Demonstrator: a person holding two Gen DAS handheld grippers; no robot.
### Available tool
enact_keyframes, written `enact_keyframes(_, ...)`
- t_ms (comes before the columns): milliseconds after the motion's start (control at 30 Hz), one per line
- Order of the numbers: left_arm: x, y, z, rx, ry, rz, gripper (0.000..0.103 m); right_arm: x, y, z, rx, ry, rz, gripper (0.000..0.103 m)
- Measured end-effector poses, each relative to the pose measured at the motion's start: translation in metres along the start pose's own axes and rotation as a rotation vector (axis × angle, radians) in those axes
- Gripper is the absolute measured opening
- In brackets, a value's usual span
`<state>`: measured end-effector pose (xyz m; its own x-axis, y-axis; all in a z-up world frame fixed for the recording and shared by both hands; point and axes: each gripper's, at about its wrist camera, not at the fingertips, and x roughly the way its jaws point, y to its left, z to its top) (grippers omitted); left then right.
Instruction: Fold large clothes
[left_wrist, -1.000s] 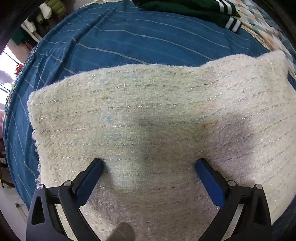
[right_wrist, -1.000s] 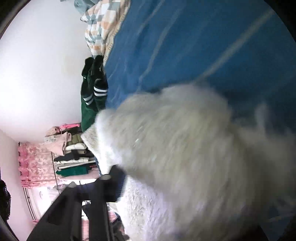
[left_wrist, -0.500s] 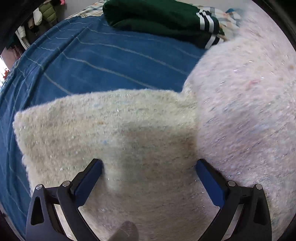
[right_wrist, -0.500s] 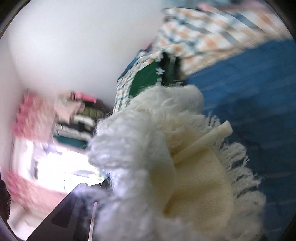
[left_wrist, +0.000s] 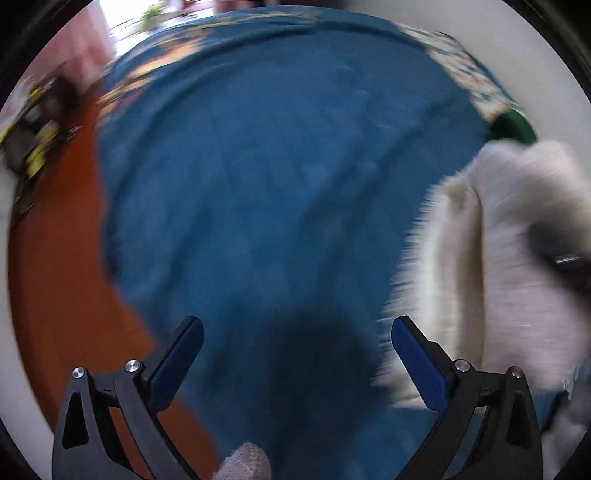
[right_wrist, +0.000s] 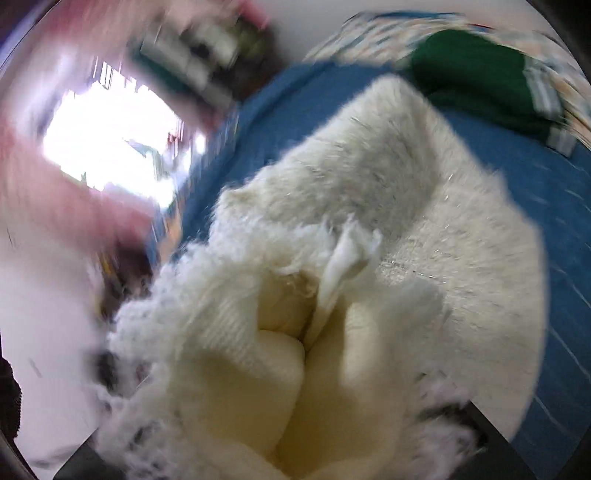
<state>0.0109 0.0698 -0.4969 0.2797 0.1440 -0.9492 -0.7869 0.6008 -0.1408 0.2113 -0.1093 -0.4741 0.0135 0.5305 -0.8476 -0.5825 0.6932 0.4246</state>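
A fluffy cream woven garment (right_wrist: 388, 206) is bunched up and lifted over the blue striped bedspread (right_wrist: 546, 177). It fills the right wrist view and hides my right gripper's fingers; the cloth gathers where the jaws stand, so the gripper looks shut on it. In the left wrist view the same garment (left_wrist: 517, 266) hangs blurred at the right edge. My left gripper (left_wrist: 295, 350) is open and empty, above bare bedspread (left_wrist: 277, 184), with the garment just right of its right finger (left_wrist: 417, 362).
A dark green garment with white stripes (right_wrist: 480, 70) lies on a checked quilt (right_wrist: 373, 33) at the bed's far side. An orange-brown floor (left_wrist: 62, 258) lies left of the bed. A bright window (right_wrist: 110, 144) and clothes shelves (right_wrist: 192, 59) stand beyond.
My left gripper has swung left off the cream garment and now faces bare bedspread and floor. My right gripper has carried the bunched garment up and across; both views are motion-blurred.
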Motion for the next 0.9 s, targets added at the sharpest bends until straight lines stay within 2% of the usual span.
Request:
enact_keyframes(67, -0.003, 0.010, -0.010, -0.023, 0.003, 0.024, 0.103, 0.038, 0.019, -0.010, -0.067, 0.112, -0.038, 0.029)
enact_keyframes(133, -0.010, 0.022, -0.020, -0.035, 0.018, 0.015, 0.103, 0.048, 0.029, -0.013, -0.095, 0.172, -0.048, 0.033)
enact_keyframes(200, -0.017, 0.020, -0.024, -0.069, 0.030, -0.032, 0.103, 0.035, 0.028, -0.005, -0.084, 0.171, 0.035, 0.051)
enact_keyframes(233, -0.024, 0.021, -0.027, -0.092, 0.032, -0.069, 0.103, 0.023, 0.025, -0.003, -0.060, 0.171, 0.106, 0.072)
enact_keyframes(267, -0.030, 0.023, -0.029, -0.112, 0.030, -0.105, 0.103, 0.008, 0.017, -0.003, -0.024, 0.171, 0.167, 0.085)
enact_keyframes(367, -0.046, 0.014, -0.032, -0.167, 0.031, -0.240, 0.103, -0.032, -0.023, -0.011, 0.097, 0.157, 0.258, 0.085)
enact_keyframes(467, -0.041, -0.015, -0.025, -0.172, 0.050, -0.367, 0.103, -0.055, -0.073, -0.024, 0.212, 0.154, 0.198, 0.085)
enact_keyframes(567, -0.022, -0.040, -0.011, -0.166, 0.034, -0.411, 0.103, -0.068, -0.121, -0.043, 0.318, 0.161, 0.118, 0.085)
enact_keyframes(667, 0.011, -0.056, 0.002, -0.199, 0.040, -0.412, 0.103, -0.074, -0.159, -0.050, 0.401, 0.160, 0.071, 0.085)
enact_keyframes(700, 0.028, -0.058, 0.005, -0.225, 0.047, -0.390, 0.100, -0.075, -0.167, -0.052, 0.419, 0.153, 0.068, 0.085)
enact_keyframes(733, 0.036, -0.060, 0.007, -0.250, 0.046, -0.392, 0.069, -0.075, -0.173, -0.048, 0.431, 0.148, 0.063, 0.085)
enact_keyframes(767, 0.041, -0.056, 0.009, -0.277, 0.033, -0.409, 0.050, -0.076, -0.178, -0.048, 0.435, 0.140, 0.054, 0.085)
enact_keyframes(800, 0.041, -0.055, 0.008, -0.300, 0.027, -0.426, 0.026, -0.077, -0.181, -0.046, 0.432, 0.129, 0.039, 0.085)
enact_keyframes(833, 0.034, -0.055, 0.007, -0.309, 0.012, -0.426, 0.014, -0.080, -0.185, -0.040, 0.430, 0.122, 0.028, 0.085)
enact_keyframes(900, 0.008, -0.050, 0.000, -0.306, -0.048, -0.422, 0.012, -0.080, -0.185, -0.026, 0.418, 0.109, 0.016, 0.082)
